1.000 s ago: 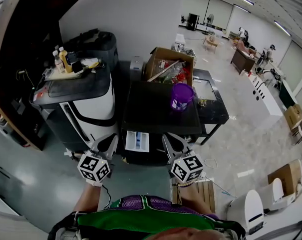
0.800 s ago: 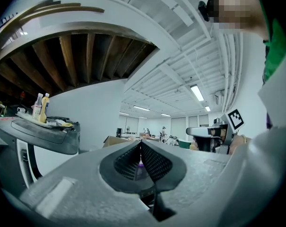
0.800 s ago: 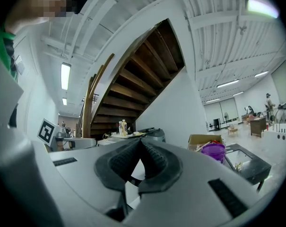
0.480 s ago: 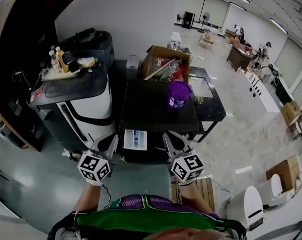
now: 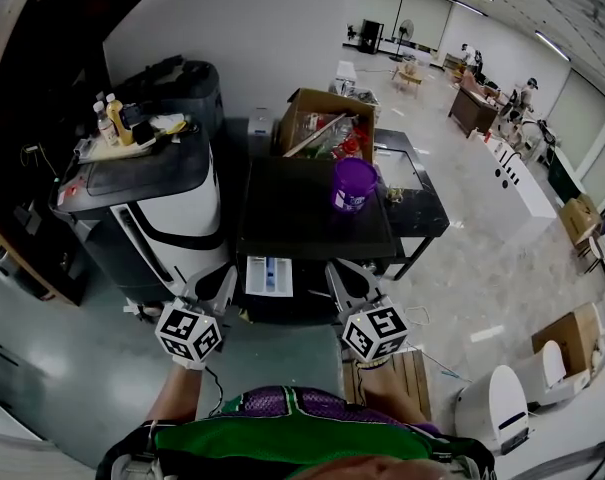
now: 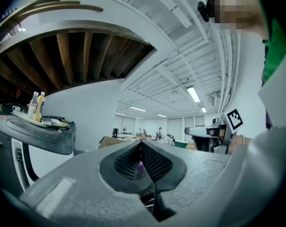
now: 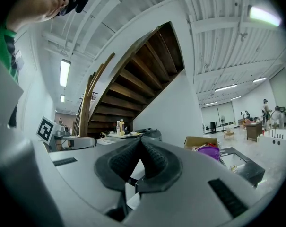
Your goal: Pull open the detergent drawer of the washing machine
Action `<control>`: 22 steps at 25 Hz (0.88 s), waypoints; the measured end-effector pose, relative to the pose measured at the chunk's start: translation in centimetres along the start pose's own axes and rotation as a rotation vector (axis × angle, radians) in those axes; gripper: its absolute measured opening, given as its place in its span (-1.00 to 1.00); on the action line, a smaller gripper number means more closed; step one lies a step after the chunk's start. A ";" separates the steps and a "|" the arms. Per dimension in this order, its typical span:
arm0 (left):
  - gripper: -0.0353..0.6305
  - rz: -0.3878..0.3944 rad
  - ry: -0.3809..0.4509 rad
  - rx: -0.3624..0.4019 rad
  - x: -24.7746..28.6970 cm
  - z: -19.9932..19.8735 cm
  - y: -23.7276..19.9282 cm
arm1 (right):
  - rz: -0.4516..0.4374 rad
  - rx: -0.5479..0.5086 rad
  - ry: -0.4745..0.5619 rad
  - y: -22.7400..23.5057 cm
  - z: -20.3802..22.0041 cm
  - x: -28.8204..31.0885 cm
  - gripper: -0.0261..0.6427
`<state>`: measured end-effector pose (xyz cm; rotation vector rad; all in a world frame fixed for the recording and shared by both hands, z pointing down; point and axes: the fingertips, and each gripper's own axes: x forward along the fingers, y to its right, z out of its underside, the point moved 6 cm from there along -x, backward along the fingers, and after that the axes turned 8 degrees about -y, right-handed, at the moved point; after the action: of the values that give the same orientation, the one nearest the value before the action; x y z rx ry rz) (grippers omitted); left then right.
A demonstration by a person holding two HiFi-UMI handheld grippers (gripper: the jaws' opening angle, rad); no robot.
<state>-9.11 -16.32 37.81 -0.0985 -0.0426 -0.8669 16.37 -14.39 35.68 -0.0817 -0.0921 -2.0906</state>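
The black washing machine [image 5: 312, 213] stands straight ahead of me. Its white detergent drawer [image 5: 269, 275] juts out of the front at the upper left, with a blue insert showing. My left gripper [image 5: 223, 280] hangs just left of the drawer, jaws together on nothing. On the drawer's other side my right gripper [image 5: 335, 274] is likewise shut and empty. Neither touches the drawer. In the left gripper view the left gripper [image 6: 141, 143] shows its ribbed pads meeting. The right gripper [image 7: 139, 141] looks the same in its own view.
A purple bucket [image 5: 354, 185] sits on the washer's top. Behind it is an open cardboard box [image 5: 322, 128] of clutter. A white and black machine [image 5: 177, 208] with bottles [image 5: 107, 123] on a tray stands close on the left. A low black table [image 5: 422, 213] is on the right.
The head view has drifted, so the washer and drawer sit slightly higher and further left. Both grippers hold their places and stay shut.
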 end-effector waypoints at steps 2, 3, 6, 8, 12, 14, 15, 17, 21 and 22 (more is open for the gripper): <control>-0.84 0.003 0.001 0.000 -0.1 0.0 0.0 | 0.006 -0.006 -0.009 0.0 0.2 -0.1 -0.91; -0.84 0.003 0.002 0.001 -0.2 -0.1 0.0 | 0.006 -0.005 -0.014 -0.1 0.3 -0.1 -0.91; -0.84 0.002 0.002 0.001 -0.2 -0.1 0.2 | 0.003 0.004 -0.021 -0.2 0.5 -0.3 -0.91; -0.84 0.000 0.000 -0.004 -0.3 0.0 0.3 | 0.000 0.006 -0.024 -0.2 0.7 -0.5 -0.91; -0.84 -0.003 -0.005 -0.009 -0.3 0.4 0.3 | 0.011 -0.012 -0.030 -0.3 1.0 -0.5 -0.92; -0.84 -0.003 -0.006 -0.011 -0.3 0.4 0.2 | 0.019 -0.018 -0.031 -0.3 1.0 -0.5 -0.92; -0.84 -0.003 -0.008 -0.012 -0.3 0.4 0.2 | 0.020 -0.019 -0.032 -0.3 1.0 -0.5 -0.92; -0.84 -0.002 -0.011 -0.012 -0.4 0.6 0.3 | 0.019 -0.017 -0.032 -0.4 1.0 -0.6 -0.92; -0.84 -0.001 -0.015 -0.014 -0.4 0.7 0.6 | 0.012 -0.007 -0.028 -0.5 1.0 -0.8 -0.92; -0.84 -0.001 -0.016 -0.015 -0.4 0.8 0.6 | 0.011 -0.007 -0.029 -0.5 1.1 -0.9 -0.92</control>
<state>-8.92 -15.51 38.52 -0.1200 -0.0514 -0.8678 16.39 -13.29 36.64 -0.1166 -0.1014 -2.0796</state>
